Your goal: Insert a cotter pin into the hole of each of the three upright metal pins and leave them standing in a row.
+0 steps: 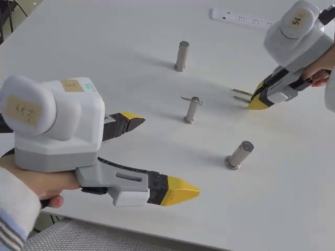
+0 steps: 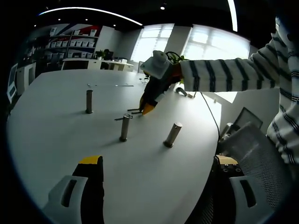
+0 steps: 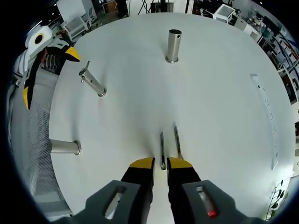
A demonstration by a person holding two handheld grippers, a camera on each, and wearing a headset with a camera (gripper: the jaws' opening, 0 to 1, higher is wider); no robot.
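At the upper right, a cotter pin (image 1: pixel 241 94) was squeezed tight in the right gripper (image 1: pixel 257 96). The left gripper (image 1: pixel 168 156) was held wide open at the lower left. Three metal pins (image 1: pixel 192 111) were stood on the table (image 1: pixel 94 57) in the middle of the frame. Another cotter pin (image 1: pixel 190 98) was stuck through the middle one.

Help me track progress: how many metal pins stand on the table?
3: the far pin, the middle pin with a cotter pin through its top, and the near pin. None seems hidden.
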